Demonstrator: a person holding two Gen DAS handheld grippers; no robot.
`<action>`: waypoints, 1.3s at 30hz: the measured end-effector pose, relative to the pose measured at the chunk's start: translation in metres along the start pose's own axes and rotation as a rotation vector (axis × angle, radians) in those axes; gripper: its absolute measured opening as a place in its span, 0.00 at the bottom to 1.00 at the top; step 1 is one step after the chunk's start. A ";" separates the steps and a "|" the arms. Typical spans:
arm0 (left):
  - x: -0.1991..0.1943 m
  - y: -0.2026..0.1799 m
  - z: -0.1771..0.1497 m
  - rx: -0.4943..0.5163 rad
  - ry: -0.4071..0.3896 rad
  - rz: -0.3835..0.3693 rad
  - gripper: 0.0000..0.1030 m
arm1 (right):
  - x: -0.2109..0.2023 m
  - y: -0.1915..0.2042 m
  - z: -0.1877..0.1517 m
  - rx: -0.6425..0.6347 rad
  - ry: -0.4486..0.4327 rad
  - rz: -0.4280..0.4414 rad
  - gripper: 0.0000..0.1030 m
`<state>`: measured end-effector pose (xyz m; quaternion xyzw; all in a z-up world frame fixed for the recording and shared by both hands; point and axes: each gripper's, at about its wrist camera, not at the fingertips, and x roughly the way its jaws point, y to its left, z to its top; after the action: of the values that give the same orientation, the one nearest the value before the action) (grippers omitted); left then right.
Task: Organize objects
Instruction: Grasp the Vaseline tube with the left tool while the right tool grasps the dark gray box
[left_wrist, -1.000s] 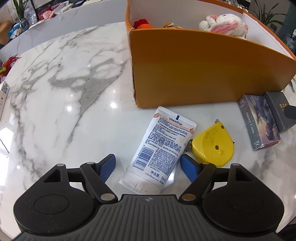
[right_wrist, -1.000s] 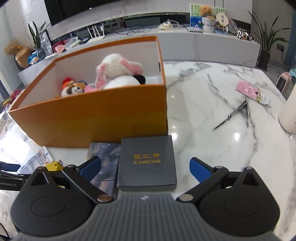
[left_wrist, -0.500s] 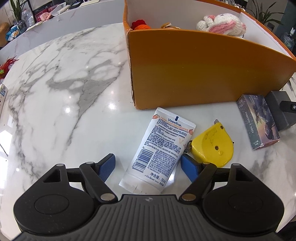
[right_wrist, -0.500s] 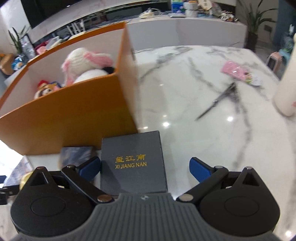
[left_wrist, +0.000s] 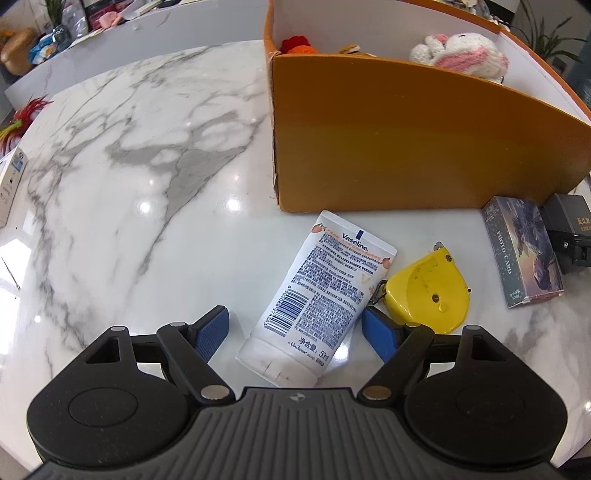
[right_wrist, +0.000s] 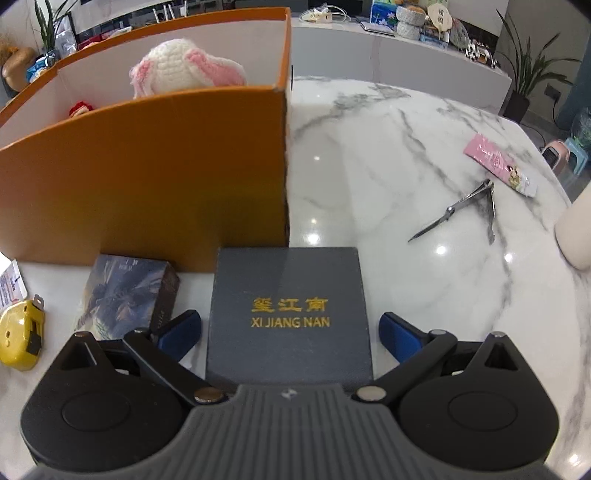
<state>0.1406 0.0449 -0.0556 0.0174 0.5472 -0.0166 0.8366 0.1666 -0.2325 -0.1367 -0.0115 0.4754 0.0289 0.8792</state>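
1. One Vaseline tube (left_wrist: 320, 295) lies between the wide-open jaws of the left gripper (left_wrist: 295, 325), ungripped; one yellow tape measure (left_wrist: 428, 291) sits just outside its right finger.
2. One dark box (right_wrist: 288, 314) rests between the spread, untouching jaws of the right gripper (right_wrist: 290, 334); one card pack (right_wrist: 125, 295) lies beside its left finger.
3. One orange box (right_wrist: 147, 177) with plush toys stands ahead of both; one pair of scissors (right_wrist: 458, 210) lies well to the right.
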 end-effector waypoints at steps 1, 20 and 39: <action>0.000 0.000 0.000 -0.003 0.000 0.001 0.90 | 0.000 -0.001 -0.001 0.000 -0.001 -0.001 0.99; -0.006 -0.008 -0.004 0.070 -0.036 -0.032 0.67 | -0.004 0.002 -0.007 0.007 -0.024 -0.009 0.99; -0.008 -0.006 -0.004 0.066 -0.029 -0.043 0.60 | -0.015 0.004 -0.007 -0.017 -0.041 0.025 0.74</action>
<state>0.1333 0.0393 -0.0501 0.0331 0.5344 -0.0529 0.8429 0.1522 -0.2292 -0.1281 -0.0125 0.4571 0.0444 0.8882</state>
